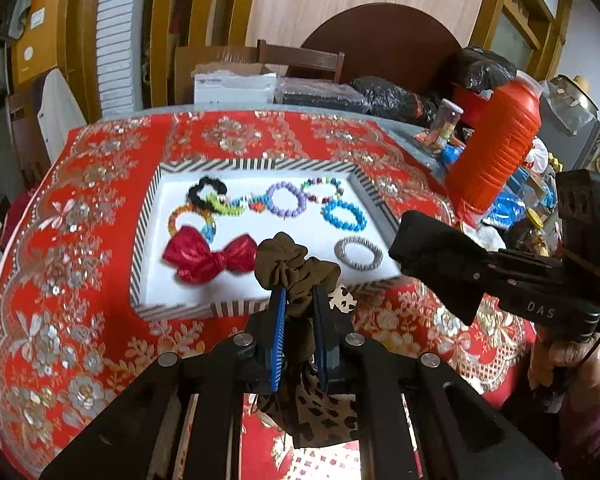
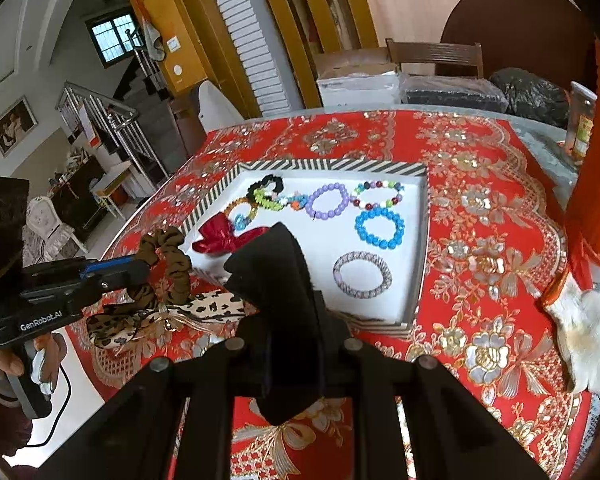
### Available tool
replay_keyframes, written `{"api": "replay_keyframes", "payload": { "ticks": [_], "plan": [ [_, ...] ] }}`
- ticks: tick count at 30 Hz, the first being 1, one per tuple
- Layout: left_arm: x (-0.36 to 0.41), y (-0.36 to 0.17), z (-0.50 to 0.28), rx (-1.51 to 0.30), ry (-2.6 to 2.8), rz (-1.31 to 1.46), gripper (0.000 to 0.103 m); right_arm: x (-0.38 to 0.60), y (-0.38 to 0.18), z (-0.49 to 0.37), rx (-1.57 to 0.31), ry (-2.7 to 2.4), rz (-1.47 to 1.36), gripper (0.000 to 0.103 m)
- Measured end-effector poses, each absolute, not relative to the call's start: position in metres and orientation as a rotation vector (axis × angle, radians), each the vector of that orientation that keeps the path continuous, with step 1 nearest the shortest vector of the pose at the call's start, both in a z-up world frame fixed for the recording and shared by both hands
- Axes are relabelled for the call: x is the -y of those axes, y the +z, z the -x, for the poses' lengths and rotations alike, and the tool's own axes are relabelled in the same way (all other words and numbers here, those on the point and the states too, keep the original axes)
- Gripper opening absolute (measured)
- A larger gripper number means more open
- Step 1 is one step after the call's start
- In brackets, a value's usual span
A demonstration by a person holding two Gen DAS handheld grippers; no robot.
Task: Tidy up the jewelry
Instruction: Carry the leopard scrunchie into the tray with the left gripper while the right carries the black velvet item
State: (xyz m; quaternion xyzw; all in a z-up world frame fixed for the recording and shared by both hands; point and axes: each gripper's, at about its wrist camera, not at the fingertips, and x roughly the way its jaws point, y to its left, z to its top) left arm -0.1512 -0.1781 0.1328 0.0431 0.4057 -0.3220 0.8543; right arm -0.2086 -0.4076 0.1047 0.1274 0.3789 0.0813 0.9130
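My left gripper (image 1: 300, 300) is shut on a brown leopard-print scrunchie (image 1: 296, 268), held just above the near edge of a white tray with a striped rim (image 1: 236, 166). The scrunchie also shows in the right wrist view (image 2: 168, 264), with its leopard ribbon (image 2: 216, 306) trailing on the cloth. In the tray lie a red bow (image 1: 208, 258), a purple bead bracelet (image 1: 286, 200), a blue one (image 1: 346, 220), a silver bangle (image 1: 358, 254) and other bead bracelets. My right gripper (image 2: 276, 256) is shut, black-covered, empty, over the tray's near edge.
A red embroidered cloth (image 2: 480, 208) covers the round table. A tall orange thread cone (image 1: 496, 144), jars and bags crowd the right side. A white glove (image 2: 584, 328) lies at the right. Chairs and boxes stand behind the table.
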Motion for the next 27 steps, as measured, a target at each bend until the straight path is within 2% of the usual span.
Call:
{"api": "replay_keyframes", "payload": {
  "ticks": [13,27],
  "plan": [
    [0.198,0.155,0.125,-0.807,-0.679,-0.096,0.008,0.423,0.118,0.197,-0.737,0.097,-0.307,0.016],
    [0.245,0.131,0.1,-0.882,-0.723,-0.062,0.008,0.447,0.109,0.173,-0.736,0.031,-0.378,0.016]
  ]
}}
